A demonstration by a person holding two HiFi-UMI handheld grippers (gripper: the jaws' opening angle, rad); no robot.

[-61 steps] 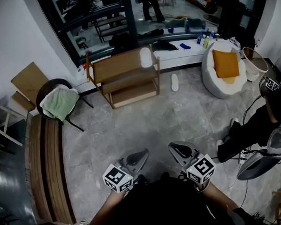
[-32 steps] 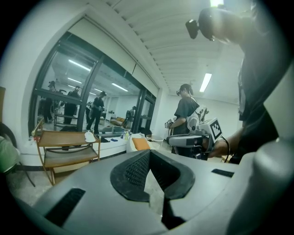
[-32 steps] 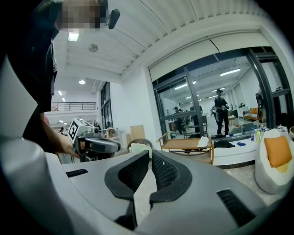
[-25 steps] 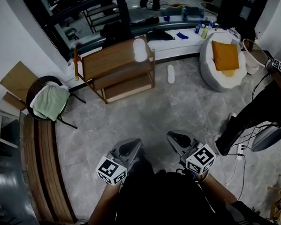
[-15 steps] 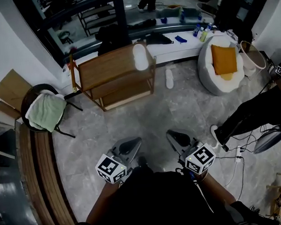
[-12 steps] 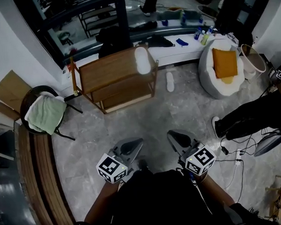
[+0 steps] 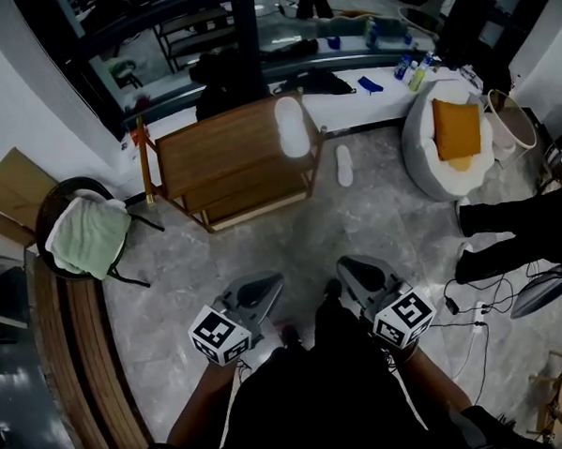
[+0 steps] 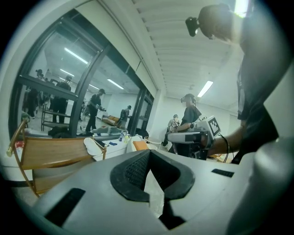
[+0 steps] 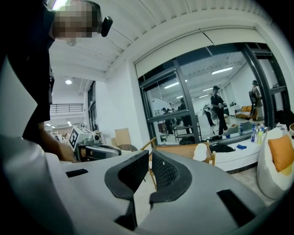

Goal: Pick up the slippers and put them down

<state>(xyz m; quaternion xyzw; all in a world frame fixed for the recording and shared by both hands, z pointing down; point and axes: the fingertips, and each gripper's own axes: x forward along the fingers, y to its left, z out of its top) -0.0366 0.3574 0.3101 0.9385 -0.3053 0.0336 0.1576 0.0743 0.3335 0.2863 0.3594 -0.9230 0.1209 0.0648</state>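
One white slipper [image 7: 292,126] lies on the top of a wooden shelf [image 7: 222,147]. A second white slipper [image 7: 345,165] rests on the grey floor just right of that shelf. Both are well ahead of my grippers. My left gripper [image 7: 270,283] and right gripper [image 7: 347,265] are held side by side at waist height, pointing toward the shelf. Each is shut with nothing between its pads. The left gripper view shows its closed tips [image 8: 149,152] with the shelf-top slipper [image 8: 93,146] beyond. In the right gripper view that slipper [image 9: 200,152] stands right of the gripper [image 9: 150,153].
A white beanbag with an orange cushion [image 7: 446,140] sits right of the floor slipper. A chair draped in green cloth [image 7: 84,234] stands left of the shelf, and a wooden bench [image 7: 73,371] runs along the left. A person's legs [image 7: 516,235] and cables [image 7: 473,312] are at the right.
The shelf and both slippers have come closer and lower in the head view as I walk toward them. Both grippers stay shut and empty. The legs at the right have shifted.
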